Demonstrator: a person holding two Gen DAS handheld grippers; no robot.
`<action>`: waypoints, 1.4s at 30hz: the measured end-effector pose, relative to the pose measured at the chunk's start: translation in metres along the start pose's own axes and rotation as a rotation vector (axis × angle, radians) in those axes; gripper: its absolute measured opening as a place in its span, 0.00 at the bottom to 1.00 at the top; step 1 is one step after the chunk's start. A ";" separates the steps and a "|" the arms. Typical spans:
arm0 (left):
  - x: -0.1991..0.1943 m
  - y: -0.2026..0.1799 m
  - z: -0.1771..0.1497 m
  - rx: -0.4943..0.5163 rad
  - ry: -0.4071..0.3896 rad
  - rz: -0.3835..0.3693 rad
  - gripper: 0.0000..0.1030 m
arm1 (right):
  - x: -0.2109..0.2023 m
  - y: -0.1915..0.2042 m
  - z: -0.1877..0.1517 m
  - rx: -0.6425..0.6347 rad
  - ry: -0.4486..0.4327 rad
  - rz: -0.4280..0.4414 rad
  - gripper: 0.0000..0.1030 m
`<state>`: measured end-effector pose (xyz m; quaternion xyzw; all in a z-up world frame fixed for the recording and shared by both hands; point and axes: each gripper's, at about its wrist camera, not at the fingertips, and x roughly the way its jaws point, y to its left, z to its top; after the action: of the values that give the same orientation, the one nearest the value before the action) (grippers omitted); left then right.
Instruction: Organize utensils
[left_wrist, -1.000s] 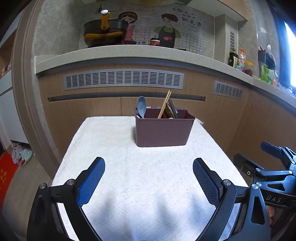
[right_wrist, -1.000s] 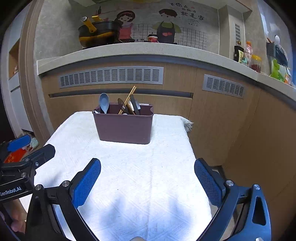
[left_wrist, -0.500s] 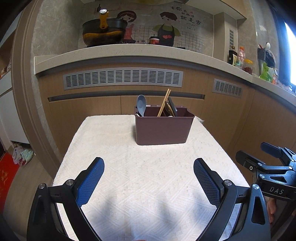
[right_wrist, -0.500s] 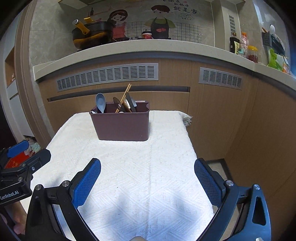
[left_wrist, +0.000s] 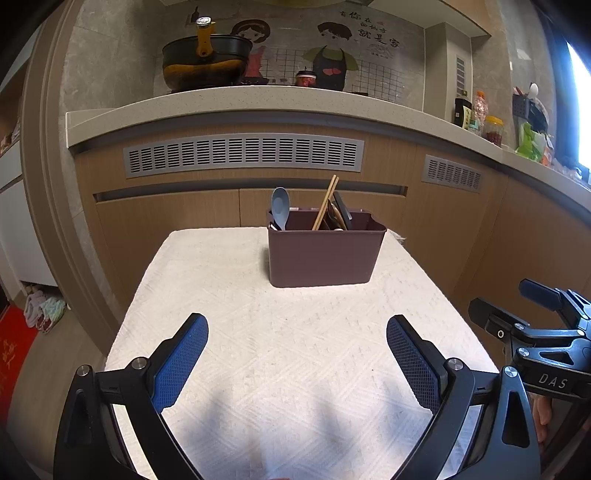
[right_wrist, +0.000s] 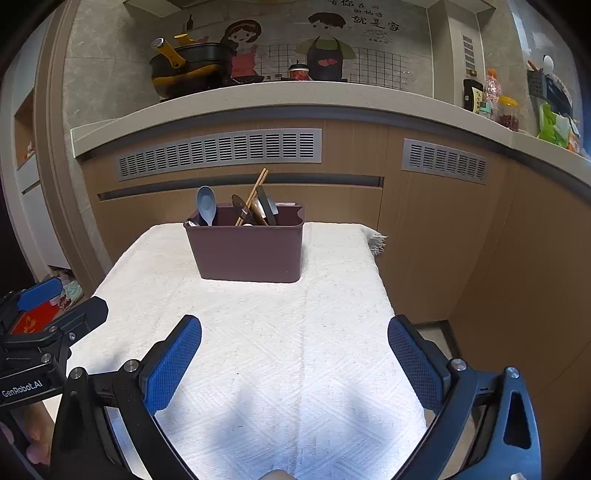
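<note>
wood cabinets (left_wrist: 184, 221), stone counter (left_wrist: 258, 101)

One maroon utensil holder (left_wrist: 320, 256) stood near the far edge of the tabletop (left_wrist: 258, 332), which was covered by one white cloth (right_wrist: 277, 332). In the holder were one light blue spoon (left_wrist: 280, 206), one pair of wooden chopsticks (left_wrist: 327, 199), so two sticks, and a few dark utensils (right_wrist: 258, 210) too crowded to count. Two grippers were in view, the left gripper (left_wrist: 297, 360) and the right gripper (right_wrist: 295, 358), each with two blue-padded fingers (left_wrist: 181, 363). On the kitchen counter behind sat one black pot (left_wrist: 207, 62).
</note>
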<state>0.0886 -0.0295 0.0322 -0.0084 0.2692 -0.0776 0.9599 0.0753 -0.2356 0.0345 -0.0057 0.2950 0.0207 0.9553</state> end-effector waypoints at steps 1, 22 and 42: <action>0.000 -0.001 -0.001 0.002 0.001 -0.001 0.94 | 0.000 0.000 0.000 -0.002 0.000 0.001 0.98; 0.000 0.000 -0.002 -0.002 0.004 -0.005 0.94 | 0.001 -0.002 -0.001 0.006 0.013 0.011 0.98; -0.003 -0.001 -0.006 -0.006 0.006 0.002 0.94 | -0.003 -0.002 -0.002 0.003 0.009 0.022 0.98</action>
<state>0.0831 -0.0297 0.0290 -0.0110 0.2725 -0.0761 0.9591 0.0718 -0.2373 0.0346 -0.0009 0.2992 0.0307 0.9537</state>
